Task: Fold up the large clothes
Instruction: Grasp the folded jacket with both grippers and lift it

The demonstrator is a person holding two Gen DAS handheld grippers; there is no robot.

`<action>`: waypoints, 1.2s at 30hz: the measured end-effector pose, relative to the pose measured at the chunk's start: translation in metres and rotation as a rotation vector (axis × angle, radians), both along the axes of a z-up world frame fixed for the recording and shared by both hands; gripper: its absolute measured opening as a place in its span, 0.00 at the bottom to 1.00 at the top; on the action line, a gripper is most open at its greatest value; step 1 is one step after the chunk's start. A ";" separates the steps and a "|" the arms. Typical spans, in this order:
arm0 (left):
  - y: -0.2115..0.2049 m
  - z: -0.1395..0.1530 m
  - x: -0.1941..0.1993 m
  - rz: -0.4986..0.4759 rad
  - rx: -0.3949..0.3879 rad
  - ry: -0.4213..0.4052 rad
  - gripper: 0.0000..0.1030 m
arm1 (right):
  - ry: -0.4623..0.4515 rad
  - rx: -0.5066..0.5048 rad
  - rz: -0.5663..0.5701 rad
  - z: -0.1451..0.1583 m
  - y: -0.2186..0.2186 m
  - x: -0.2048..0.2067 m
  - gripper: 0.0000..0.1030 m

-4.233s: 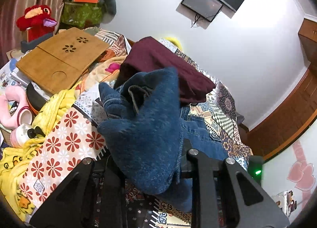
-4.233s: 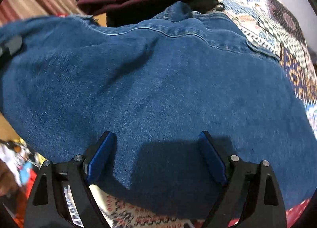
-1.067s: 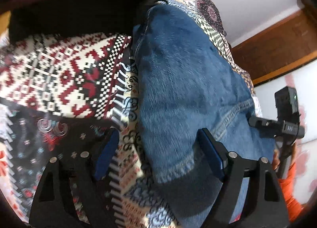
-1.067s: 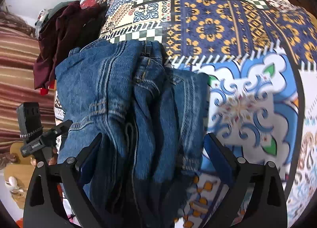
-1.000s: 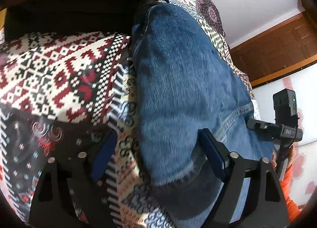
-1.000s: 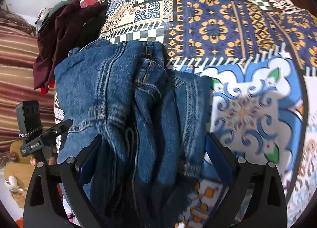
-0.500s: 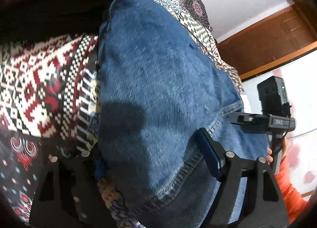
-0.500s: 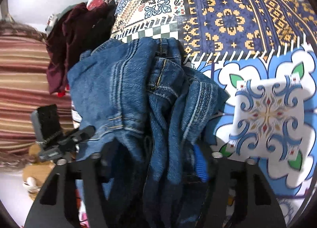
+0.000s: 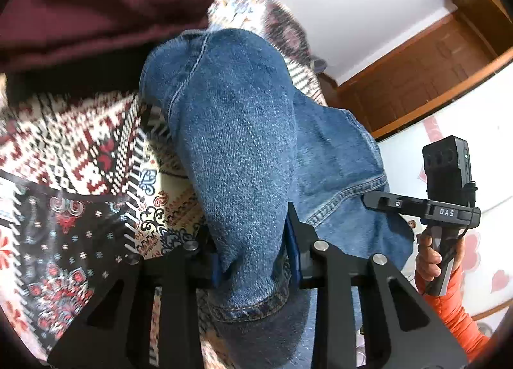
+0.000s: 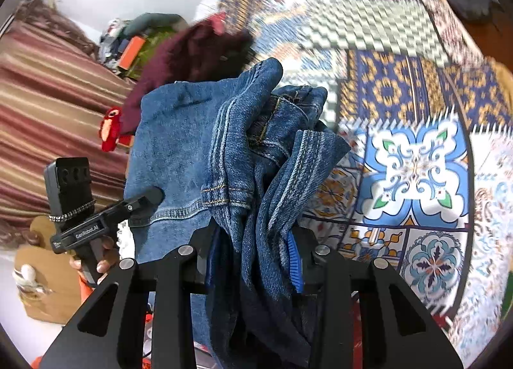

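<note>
A pair of blue jeans point(image 9: 237, 131) lies bunched on the patterned bedspread point(image 9: 73, 157). My left gripper point(image 9: 255, 256) is shut on a thick fold of the denim near its hem. My right gripper point(image 10: 255, 260) is shut on a bunched wad of the jeans point(image 10: 198, 144) at the waistband end. The jeans hang lifted between the two grippers. Each gripper shows in the other's view: the right one at the right of the left wrist view point(image 9: 375, 200), the left one at the left of the right wrist view point(image 10: 144, 199).
A maroon garment point(image 9: 96, 12) lies folded just beyond the jeans; it also shows in the right wrist view point(image 10: 192, 57). The patchwork bedspread point(image 10: 410, 150) spreads to the right. A striped curtain point(image 10: 48, 106) and a red plush toy point(image 10: 110, 128) are at the left.
Both grippers have closed on the jeans, which lay between open jaws a second ago. The denim is now pulled up off the bedspread and both views have tilted upward.
</note>
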State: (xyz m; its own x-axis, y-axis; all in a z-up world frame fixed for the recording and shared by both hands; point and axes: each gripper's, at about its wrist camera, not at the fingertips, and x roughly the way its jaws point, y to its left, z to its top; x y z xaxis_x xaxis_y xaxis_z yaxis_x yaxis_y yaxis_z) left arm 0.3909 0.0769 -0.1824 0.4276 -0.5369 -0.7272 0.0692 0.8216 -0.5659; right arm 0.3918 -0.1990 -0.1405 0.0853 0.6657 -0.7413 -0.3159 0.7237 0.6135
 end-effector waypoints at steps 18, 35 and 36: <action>0.104 0.218 -0.043 0.181 0.120 -0.424 0.29 | -0.330 0.200 0.062 0.157 0.113 0.040 0.31; 0.244 0.119 0.147 0.352 0.265 -0.206 0.35 | -0.184 0.037 -0.029 0.019 0.238 0.198 0.33; 0.252 0.089 0.162 0.371 0.298 -0.130 0.35 | -0.156 -0.007 -0.059 0.002 0.238 0.200 0.35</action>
